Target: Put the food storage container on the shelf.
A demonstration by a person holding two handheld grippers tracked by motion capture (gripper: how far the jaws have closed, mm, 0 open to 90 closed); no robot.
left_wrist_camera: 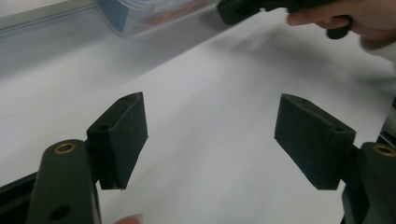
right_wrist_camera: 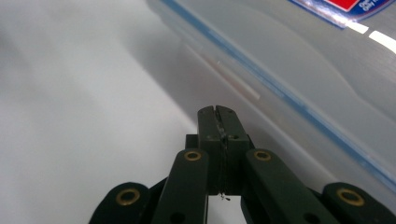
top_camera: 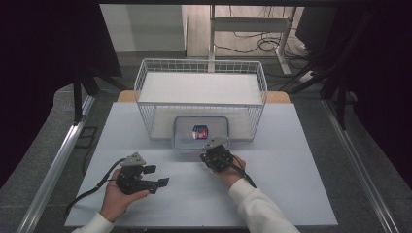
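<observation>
A clear plastic box (top_camera: 201,132) with a blue-sealed lid and a red and blue label stands at the table's middle, just in front of the wire basket. My right gripper (top_camera: 213,148) is at the box's near edge, jaws shut together with nothing between them. In the right gripper view the closed tips (right_wrist_camera: 218,113) lie low on the table right beside the box's lid rim (right_wrist_camera: 299,100). My left gripper (top_camera: 158,175) rests over the table to the left, pointing right, jaws open and empty (left_wrist_camera: 210,135). Its view catches the box (left_wrist_camera: 140,14) and the right hand (left_wrist_camera: 345,18) farther off.
A white wire basket (top_camera: 201,68) stands behind the box at the table's far side. The white tabletop (top_camera: 282,165) spreads wide to the right and in front. Metal rails run along both sides of the table.
</observation>
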